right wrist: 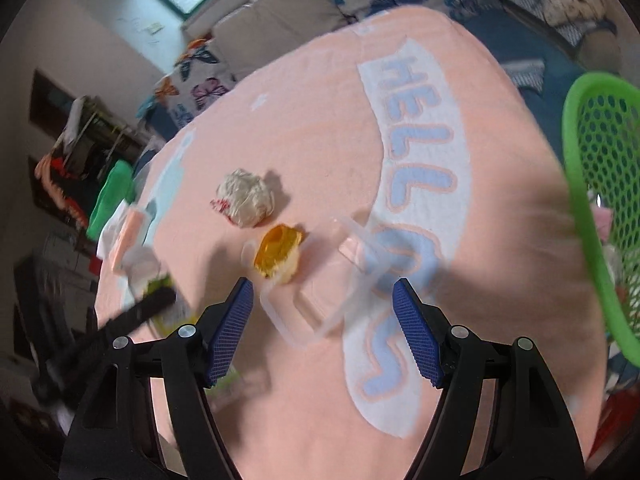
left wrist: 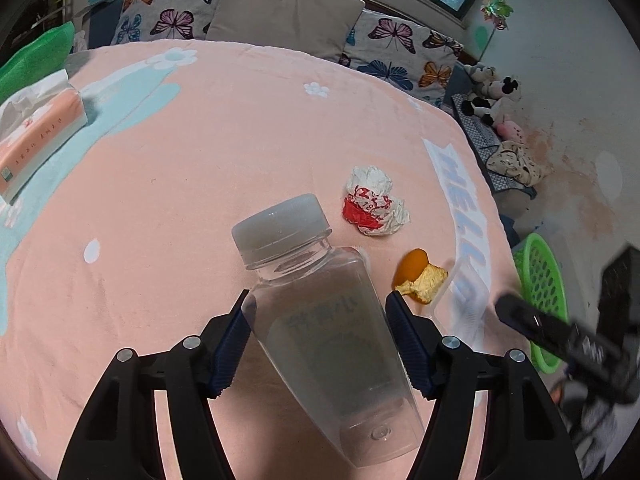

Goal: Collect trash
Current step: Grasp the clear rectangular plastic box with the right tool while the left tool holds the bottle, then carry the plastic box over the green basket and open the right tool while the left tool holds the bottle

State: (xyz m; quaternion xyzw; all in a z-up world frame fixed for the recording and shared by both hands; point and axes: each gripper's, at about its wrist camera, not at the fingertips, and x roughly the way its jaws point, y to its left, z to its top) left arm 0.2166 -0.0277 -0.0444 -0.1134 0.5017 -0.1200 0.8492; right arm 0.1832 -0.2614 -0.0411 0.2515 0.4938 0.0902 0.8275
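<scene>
Over the pink blanket (left wrist: 160, 200), beside the green basket (right wrist: 592, 184), the left gripper (left wrist: 316, 304) was clamped on a clear bottle (left wrist: 328, 332); the right gripper (right wrist: 323, 290) hung with its jaws apart above what looked like a clear plastic container (right wrist: 324, 280), near a crumpled wrapper (left wrist: 374, 202) and orange peel (right wrist: 278, 254).

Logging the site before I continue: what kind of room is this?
Probably a home living room: a sofa with butterfly cushions, stuffed toys by the wall, and a table under a pink blanket.
</scene>
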